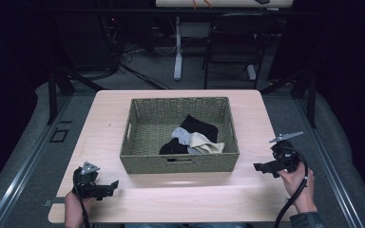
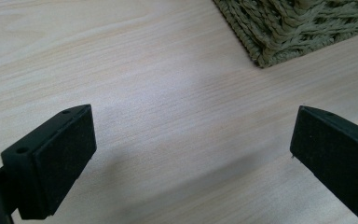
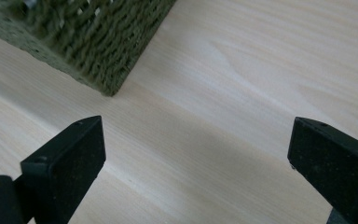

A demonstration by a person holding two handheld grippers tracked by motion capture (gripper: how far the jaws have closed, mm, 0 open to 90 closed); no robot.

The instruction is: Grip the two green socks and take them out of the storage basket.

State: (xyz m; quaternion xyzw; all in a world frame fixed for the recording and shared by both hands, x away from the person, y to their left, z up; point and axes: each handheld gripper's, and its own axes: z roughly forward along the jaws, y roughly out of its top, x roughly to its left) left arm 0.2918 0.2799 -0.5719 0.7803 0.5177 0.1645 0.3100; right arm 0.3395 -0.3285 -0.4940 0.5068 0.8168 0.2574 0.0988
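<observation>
1. Woven basket, table centre, holding socks piled at its near right for reach.
2. Left gripper, right gripper: jaws apart, empty, flanking basket for approach.

Woven basket sits mid-counter, the one obstacle; its walls block any level approach to the clothes pile inside, open top gives access from above. Bare counter strip runs along the near edge in front of the basket, free between left claw and right claw. Both claws are spread wide, nothing between jaws. Bare counter also left, right and behind the basket. Left claw sits near the basket's front-left corner, right claw near its front-right corner.
</observation>
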